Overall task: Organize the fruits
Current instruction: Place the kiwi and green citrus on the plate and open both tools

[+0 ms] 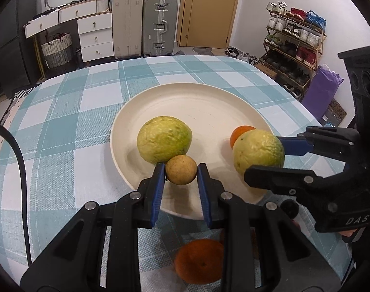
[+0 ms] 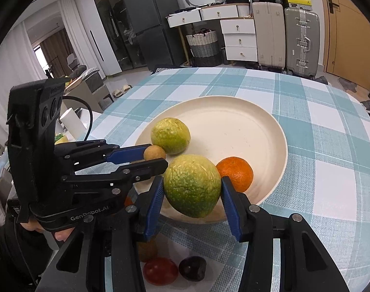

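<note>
A cream plate [image 1: 209,102] [image 2: 233,114] sits on the checked tablecloth. A large green-yellow fruit [image 1: 164,143] [image 2: 170,135] and an orange [image 1: 239,135] [image 2: 236,174] lie on it. My left gripper [image 1: 181,170] [image 2: 151,157] is shut on a small yellow-brown round fruit [image 1: 181,169] [image 2: 154,152], held above the plate's near rim. My right gripper [image 2: 192,191] [image 1: 260,155] is shut on a second large green fruit [image 2: 192,185] [image 1: 259,152], held over the plate's near edge beside the orange.
On the cloth near me lie another orange [image 1: 199,264], a red fruit [image 2: 160,270], a dark fruit [image 2: 192,268] and a brownish fruit [image 2: 148,250]. Suitcases [image 1: 146,24], drawers and a shoe rack [image 1: 294,46] stand beyond the table.
</note>
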{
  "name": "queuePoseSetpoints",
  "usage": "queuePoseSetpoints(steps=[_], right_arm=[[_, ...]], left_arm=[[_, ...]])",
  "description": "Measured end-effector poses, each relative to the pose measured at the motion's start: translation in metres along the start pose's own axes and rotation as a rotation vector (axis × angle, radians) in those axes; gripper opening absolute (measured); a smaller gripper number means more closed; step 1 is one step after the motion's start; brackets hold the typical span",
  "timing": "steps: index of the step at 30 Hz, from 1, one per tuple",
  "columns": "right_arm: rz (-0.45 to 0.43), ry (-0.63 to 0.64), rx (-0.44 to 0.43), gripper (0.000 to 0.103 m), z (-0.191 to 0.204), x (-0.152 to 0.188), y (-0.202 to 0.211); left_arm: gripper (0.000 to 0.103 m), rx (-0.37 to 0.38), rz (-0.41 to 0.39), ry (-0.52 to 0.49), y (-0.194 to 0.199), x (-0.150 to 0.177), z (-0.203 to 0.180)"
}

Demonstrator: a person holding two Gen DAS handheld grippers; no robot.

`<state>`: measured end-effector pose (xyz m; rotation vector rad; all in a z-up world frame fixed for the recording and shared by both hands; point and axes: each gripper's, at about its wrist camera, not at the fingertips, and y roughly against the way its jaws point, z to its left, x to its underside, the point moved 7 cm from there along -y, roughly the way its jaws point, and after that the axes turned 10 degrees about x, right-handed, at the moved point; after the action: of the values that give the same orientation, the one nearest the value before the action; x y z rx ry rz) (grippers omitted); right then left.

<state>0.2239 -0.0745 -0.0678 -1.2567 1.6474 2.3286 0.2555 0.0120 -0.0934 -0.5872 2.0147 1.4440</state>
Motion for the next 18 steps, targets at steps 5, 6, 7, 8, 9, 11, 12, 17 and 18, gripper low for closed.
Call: queuePoseSetpoints(steps=[5,6,7,8,9,11,12,17,18], right_arm=[[-0.015,0.016,0.032,0.048,-0.005,-0.011,-0.001],[-0.017,0.012,0.035,0.048,-0.007,-0.013,-0.002],[-0.019,0.008,0.037,0.048,-0.009,-0.016,-0.002],[-0.019,0.004,0.041,0.048,-0.01,-0.019,-0.003],[-0.019,0.003,0.042,0.048,-0.011,-0.022,-0.004],[-0.02,0.007,0.045,0.048,-0.01,-0.026,-0.006],[-0.02,0.011,0.044,0.048,-0.008,-0.028,-0.007],[-0.017,0.035,0.051,0.048,0.004,-0.037,-0.017],[-0.018,0.033,0.047,0.048,0.006,-0.039,-0.02]], left_arm=[[0.024,-0.013,-0.008,0.014,-0.001,-0.002,0.007],[0.024,-0.016,-0.008,0.017,-0.001,-0.002,0.008],[0.024,-0.018,-0.006,0.019,-0.001,-0.002,0.009],[0.024,-0.017,-0.007,0.021,-0.002,-0.002,0.01],[0.024,-0.015,-0.008,0.022,-0.001,-0.002,0.011],[0.024,-0.019,-0.008,0.018,-0.002,-0.002,0.012],[0.024,-0.022,-0.008,0.016,-0.002,-0.002,0.012],[0.024,-0.022,-0.01,0.012,-0.001,-0.002,0.012],[0.024,-0.021,-0.011,0.014,-0.002,-0.002,0.012]])
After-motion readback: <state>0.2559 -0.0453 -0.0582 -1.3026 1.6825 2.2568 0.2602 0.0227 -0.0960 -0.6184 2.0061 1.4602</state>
